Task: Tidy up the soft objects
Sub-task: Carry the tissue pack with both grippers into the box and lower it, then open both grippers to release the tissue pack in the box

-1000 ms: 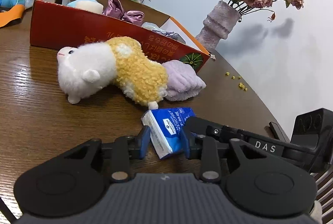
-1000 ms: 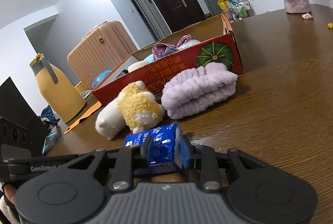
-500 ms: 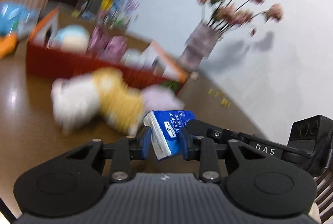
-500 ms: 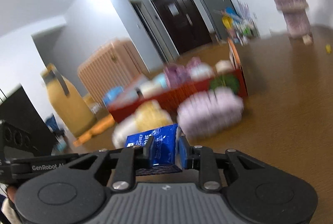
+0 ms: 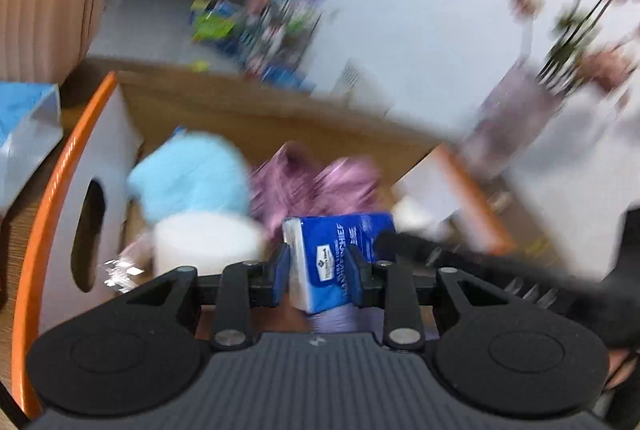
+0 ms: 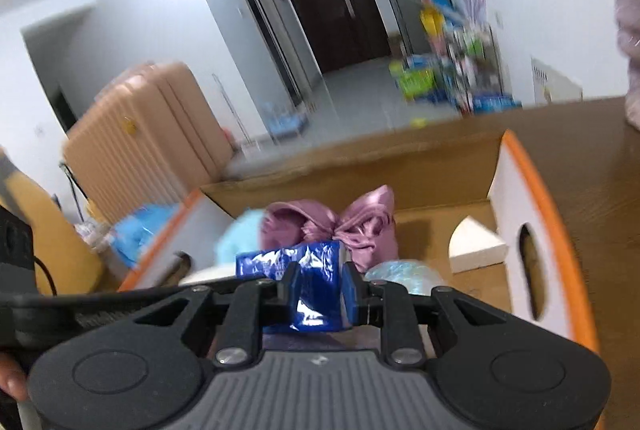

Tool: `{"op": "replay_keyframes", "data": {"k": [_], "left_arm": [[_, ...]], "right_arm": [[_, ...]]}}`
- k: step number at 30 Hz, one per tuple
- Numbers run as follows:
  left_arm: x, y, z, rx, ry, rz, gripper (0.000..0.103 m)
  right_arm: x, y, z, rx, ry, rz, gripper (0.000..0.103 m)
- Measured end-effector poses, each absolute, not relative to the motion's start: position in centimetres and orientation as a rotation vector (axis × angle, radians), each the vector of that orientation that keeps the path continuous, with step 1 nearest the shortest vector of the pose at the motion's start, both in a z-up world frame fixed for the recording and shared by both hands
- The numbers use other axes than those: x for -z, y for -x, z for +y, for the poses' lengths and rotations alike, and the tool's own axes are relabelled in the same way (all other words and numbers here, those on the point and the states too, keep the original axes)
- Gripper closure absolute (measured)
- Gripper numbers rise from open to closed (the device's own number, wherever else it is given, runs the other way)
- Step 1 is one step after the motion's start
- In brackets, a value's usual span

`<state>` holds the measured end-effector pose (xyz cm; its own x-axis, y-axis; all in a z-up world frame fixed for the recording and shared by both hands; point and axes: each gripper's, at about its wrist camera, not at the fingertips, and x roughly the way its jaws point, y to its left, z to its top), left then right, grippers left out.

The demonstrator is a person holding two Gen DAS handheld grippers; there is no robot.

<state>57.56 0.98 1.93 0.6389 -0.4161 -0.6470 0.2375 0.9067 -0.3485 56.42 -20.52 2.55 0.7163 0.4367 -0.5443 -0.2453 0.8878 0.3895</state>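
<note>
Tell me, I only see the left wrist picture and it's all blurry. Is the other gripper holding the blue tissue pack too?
Observer: Yes. In the right wrist view the right gripper is shut on the crinkly end of the tissue pack.
Operator: What's the purple smudge?
Observer: A shiny pink-purple bow, lying inside the box.
Operator: Is the pack over the box?
Observer: It seems so. The box's inside shows right beyond it, with a white wedge in the corner.
</note>
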Motion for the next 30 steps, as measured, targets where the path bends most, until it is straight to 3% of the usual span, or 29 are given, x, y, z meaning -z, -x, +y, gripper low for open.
{"op": "replay_keyframes", "data": {"k": [5, 13, 17, 18, 19, 21, 25, 30], "left_arm": [[-2.3, -57.2, 1.4, 0.414, 0.235, 0.758, 0.069], [-4.4, -56.0, 1.3, 0.391, 0.212, 0.705, 0.068], [-8.1, -53.0, 0.8, 0.351, 0.108, 0.583, 0.065], [-9.2, -51.6, 0.8, 0.319, 0.072, 0.53, 0.063], [-10.1, -49.8, 1.0, 0.271, 0.05, 0.481, 0.056], [-11.4, -45.8, 1.3, 0.212, -0.007, 0.417, 0.052], [-12.4, -37.8, 2.7, 0.196, -0.05, 0.343, 0.032], [-10.4, -29.3, 3.3, 0.189, -0.045, 0.373, 0.023]], "right_arm": [[-2.8, -56.7, -19.5, -0.368, -0.195, 0.664, 0.078], [-4.2, -56.2, -20.0, -0.383, -0.224, 0.624, 0.075], [-8.0, -52.9, -19.7, -0.395, -0.164, 0.497, 0.073], [-8.9, -52.0, -19.9, -0.405, -0.159, 0.463, 0.071], [-10.0, -50.3, -20.4, -0.415, -0.167, 0.42, 0.064], [-11.2, -47.3, -21.6, -0.414, -0.182, 0.368, 0.044], [-12.1, -40.8, -23.4, -0.392, -0.115, 0.324, 0.041], [-11.1, -32.6, -24.8, -0.381, -0.098, 0.324, 0.029]]}}
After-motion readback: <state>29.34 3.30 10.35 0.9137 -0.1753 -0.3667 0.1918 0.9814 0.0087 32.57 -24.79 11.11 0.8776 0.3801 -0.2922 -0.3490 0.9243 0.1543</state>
